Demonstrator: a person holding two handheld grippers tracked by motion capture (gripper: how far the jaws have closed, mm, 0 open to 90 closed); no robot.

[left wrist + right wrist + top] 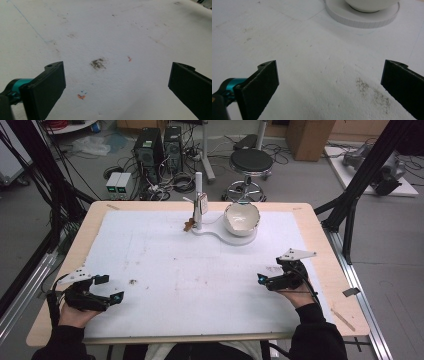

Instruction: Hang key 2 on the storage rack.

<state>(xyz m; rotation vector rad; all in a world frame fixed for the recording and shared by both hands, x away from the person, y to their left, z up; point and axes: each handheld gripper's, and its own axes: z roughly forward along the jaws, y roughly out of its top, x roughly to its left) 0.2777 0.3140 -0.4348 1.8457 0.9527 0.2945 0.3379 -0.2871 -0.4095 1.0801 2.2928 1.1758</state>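
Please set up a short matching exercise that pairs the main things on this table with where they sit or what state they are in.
Things:
1. left gripper
2. right gripper
3. white bowl
4. white post

Places or states:
A. upright at the far middle of the table, a small brown piece at its foot
B. open and empty, near left of the white mat
C. on the round white base, far side
D. open and empty, near right of the mat

Pairs: 1-B, 2-D, 3-C, 4-A
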